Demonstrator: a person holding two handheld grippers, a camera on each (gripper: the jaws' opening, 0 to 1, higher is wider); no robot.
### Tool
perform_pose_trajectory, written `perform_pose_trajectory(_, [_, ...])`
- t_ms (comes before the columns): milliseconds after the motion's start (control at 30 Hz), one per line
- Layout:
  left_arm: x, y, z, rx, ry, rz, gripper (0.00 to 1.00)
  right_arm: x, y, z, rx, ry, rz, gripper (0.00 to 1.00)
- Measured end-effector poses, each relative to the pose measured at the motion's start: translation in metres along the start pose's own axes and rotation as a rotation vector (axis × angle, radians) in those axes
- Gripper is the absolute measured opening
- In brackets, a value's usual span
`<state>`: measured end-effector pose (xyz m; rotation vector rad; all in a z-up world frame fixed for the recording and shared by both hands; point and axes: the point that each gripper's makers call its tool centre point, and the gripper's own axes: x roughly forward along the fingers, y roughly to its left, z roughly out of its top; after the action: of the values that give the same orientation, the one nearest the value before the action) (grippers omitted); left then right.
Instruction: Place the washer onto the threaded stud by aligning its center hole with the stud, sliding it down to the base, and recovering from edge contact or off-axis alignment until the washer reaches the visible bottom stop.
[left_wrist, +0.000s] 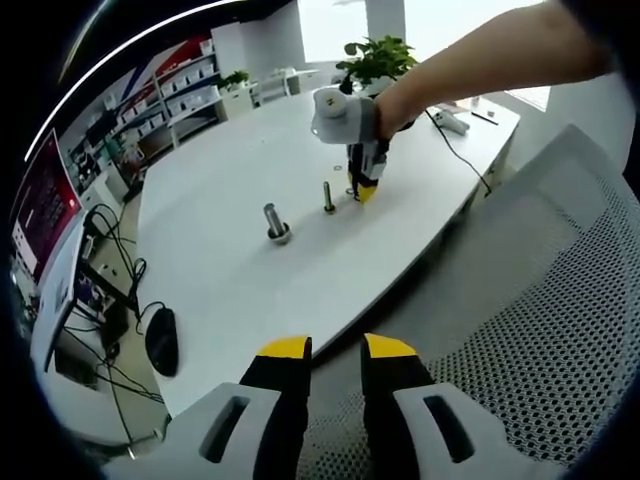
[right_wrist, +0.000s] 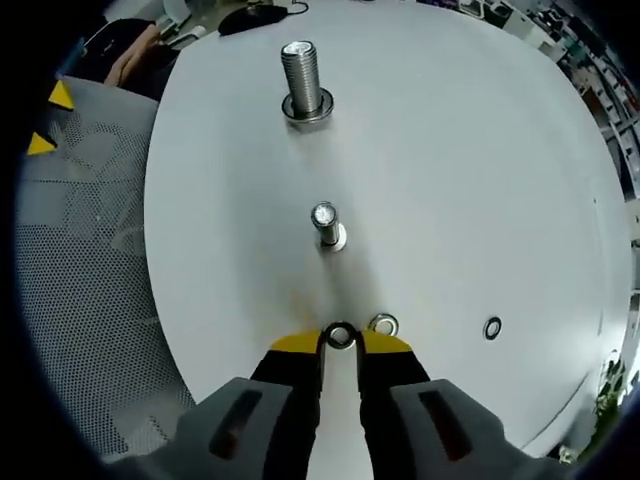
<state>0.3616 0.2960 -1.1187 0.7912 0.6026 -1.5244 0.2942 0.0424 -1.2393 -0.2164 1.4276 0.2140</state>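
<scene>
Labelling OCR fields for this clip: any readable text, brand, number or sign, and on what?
None readable.
Red and white wall graphic in the left gripper view: too blurred to read.
Monitor at the edge of that view: blurred.
Studs, washers, gripper fingers: no markings seen.

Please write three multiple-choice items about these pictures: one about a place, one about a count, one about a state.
1. Where is the washer that the right hand-held gripper reaches?
A. on the large stud
B. between the jaw tips
C. on the chair

2. How many upright studs stand on the table?
A. one
B. two
C. four

3. The small stud carries:
A. no washer near its top
B. a nut on top
C. a cloth

Answers: 1 B, it sits between the yellow tips. 2 B, large stud and small stud. 3 A, its upper thread is bare.
</scene>
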Motion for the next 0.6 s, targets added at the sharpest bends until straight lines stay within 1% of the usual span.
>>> perform_pose_trajectory(100, [0.0009,-0.0004,-0.0006,-0.010,0.013,0.002,0.17,-0.0008,0.0005,-0.0002,0.007,0.009,-0.005,0.14])
perform_pose_trajectory(167, [0.0015,-0.0023,-0.0005,-0.003,0.017,-0.002,0.17,-0.0004,-0.0001,0.0003,0.010,0.013,-0.004,0.14])
perform_pose_trajectory(300, [0.0008,-0.0053,0.0005,0.009,0.005,-0.001,0.16,0.0031,-0.0032,0.0010,0.033,0.010,-0.007,0.15])
perform_pose_trajectory(433, [0.0009,-0.0034,0.0000,0.003,0.006,0.001,0.16,-0.0012,0.0012,0.0000,0.026,0.008,-0.014,0.15])
perform_pose_trajectory(533, [0.0013,-0.0031,-0.0001,0.003,0.008,0.001,0.16,0.0020,-0.0010,0.0013,0.016,0.017,-0.024,0.15])
perform_pose_trajectory(600, [0.0011,-0.0027,-0.0008,-0.001,0.009,0.003,0.16,0.0004,0.0023,0.0011,0.009,0.030,-0.037,0.15])
